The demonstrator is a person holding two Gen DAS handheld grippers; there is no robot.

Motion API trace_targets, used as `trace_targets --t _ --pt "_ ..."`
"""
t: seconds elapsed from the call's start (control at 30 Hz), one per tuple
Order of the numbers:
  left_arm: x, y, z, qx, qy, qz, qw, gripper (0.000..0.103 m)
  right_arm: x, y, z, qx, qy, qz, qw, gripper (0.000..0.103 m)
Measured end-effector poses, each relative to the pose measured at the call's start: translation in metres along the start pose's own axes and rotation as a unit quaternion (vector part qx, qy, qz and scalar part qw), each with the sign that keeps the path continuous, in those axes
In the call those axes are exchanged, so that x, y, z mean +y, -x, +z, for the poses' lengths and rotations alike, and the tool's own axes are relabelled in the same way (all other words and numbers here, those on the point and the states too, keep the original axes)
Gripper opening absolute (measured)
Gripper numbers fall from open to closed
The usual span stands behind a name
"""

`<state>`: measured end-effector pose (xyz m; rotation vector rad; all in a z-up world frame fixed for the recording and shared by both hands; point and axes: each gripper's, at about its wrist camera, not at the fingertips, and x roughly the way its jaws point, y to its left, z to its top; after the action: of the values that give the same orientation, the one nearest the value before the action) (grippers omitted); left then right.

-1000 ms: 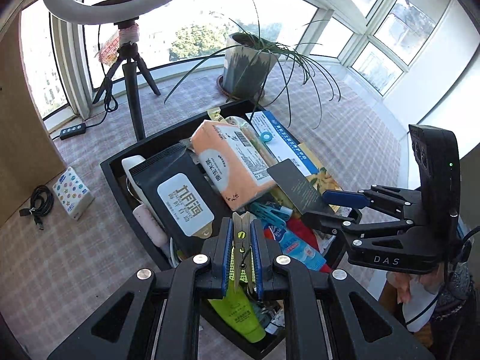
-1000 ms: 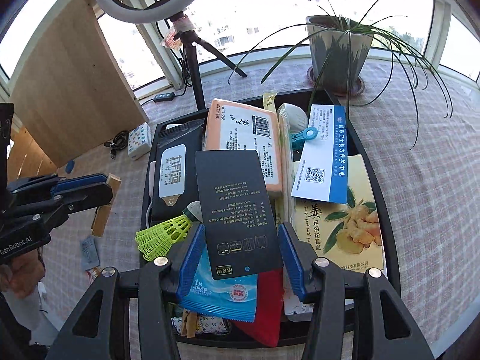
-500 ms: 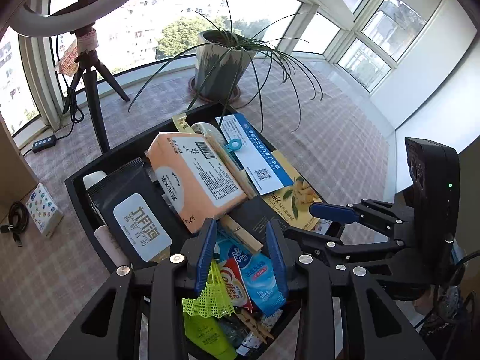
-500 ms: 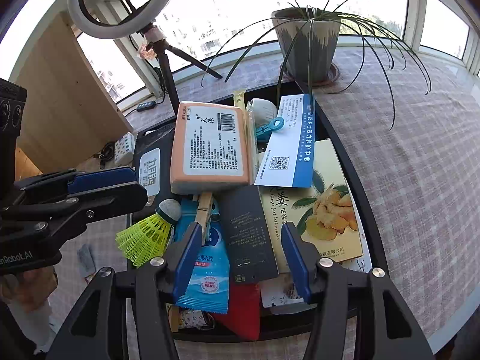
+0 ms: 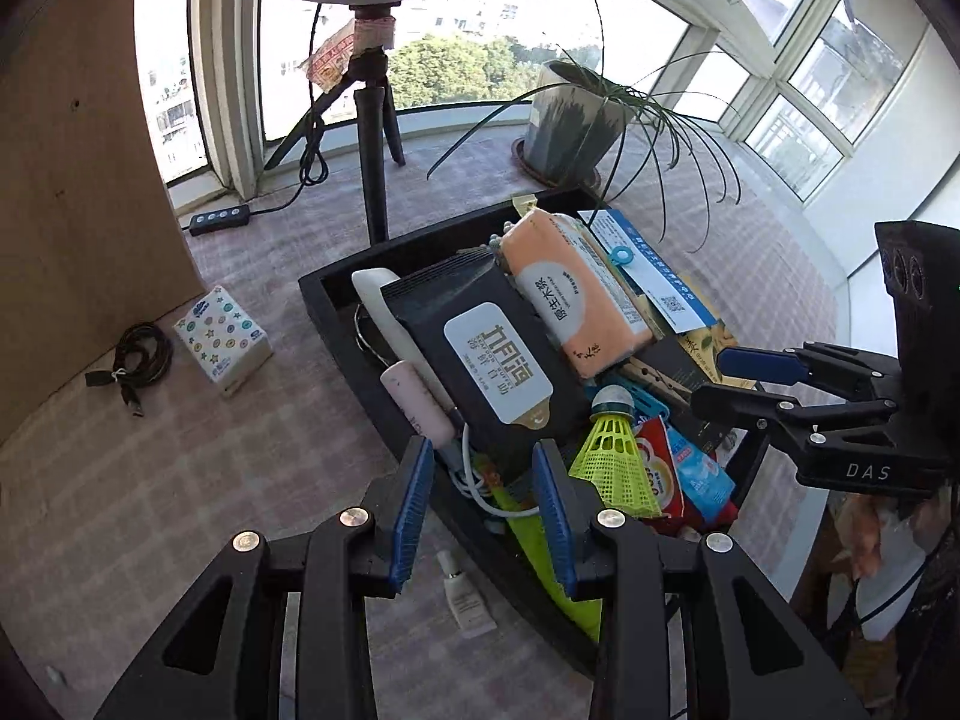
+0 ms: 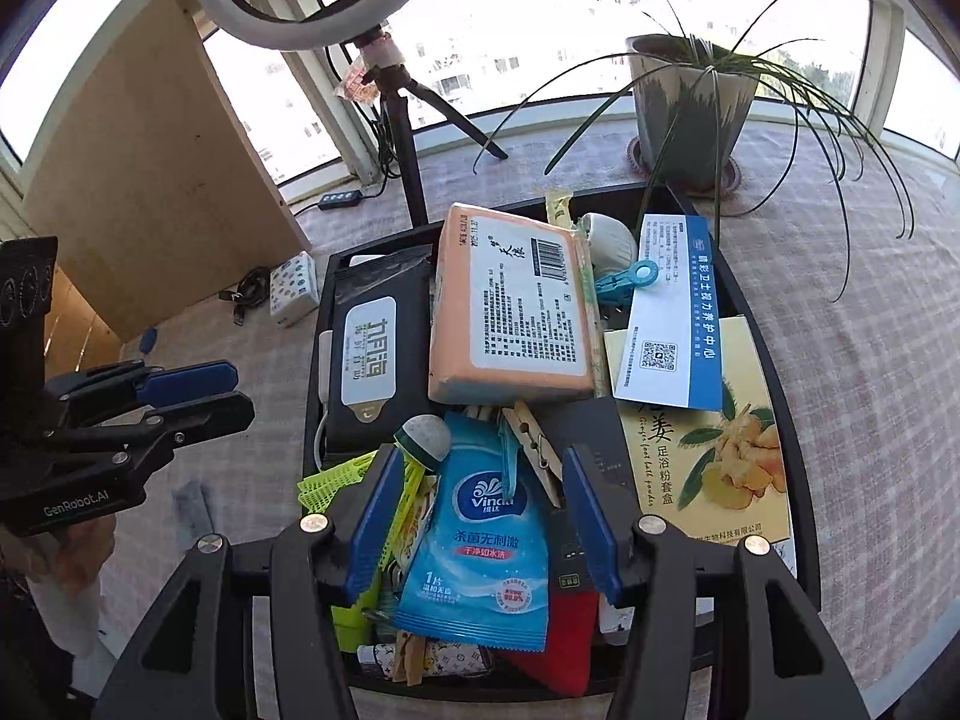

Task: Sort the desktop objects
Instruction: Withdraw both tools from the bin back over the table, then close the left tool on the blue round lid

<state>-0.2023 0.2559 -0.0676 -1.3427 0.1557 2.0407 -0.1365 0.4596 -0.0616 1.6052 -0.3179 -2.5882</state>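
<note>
Wooden clothespin [image 6: 531,441] is out of the left tongs [image 5: 483,480] now; it lies in the black tray [image 5: 336,312], long axis diagonal, head under the orange tissue pack [image 6: 510,306]. Left tongs open, empty, swung to the tray's left rim. Right tongs [image 6: 480,516] open, empty, directly over the pin and nearer.

Crammed tray [image 5: 336,324]; open tablecloth [image 5: 180,480] beside it
</note>
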Motion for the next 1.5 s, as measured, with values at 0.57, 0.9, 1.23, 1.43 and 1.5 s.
trace_targets --t 0.57,0.9,1.23,1.43,1.5 --pt "0.262 0.076 -0.088 -0.017 0.168 0.153 0.9737 0.037 0.170 -0.060 0.059 0.047 0.143 0.082 0.985 0.051" --pt "0.398 0.094 -0.113 -0.014 0.255 0.192 0.9476 0.037 0.267 -0.146 0.119 0.104 0.151 0.155 0.971 0.051" --pt "0.474 0.072 -0.103 -0.005 0.273 0.231 0.9338 0.054 0.307 -0.236 0.140 0.132 0.159 0.119 0.971 0.051" --pt "0.493 0.050 -0.093 0.008 0.272 0.238 0.9323 0.054 0.314 -0.258 0.144 0.143 0.161 0.113 0.970 0.051" --pt "0.496 0.045 -0.092 0.007 0.274 0.231 0.9336 0.056 0.317 -0.262 0.147 0.145 0.164 0.111 0.970 0.051"
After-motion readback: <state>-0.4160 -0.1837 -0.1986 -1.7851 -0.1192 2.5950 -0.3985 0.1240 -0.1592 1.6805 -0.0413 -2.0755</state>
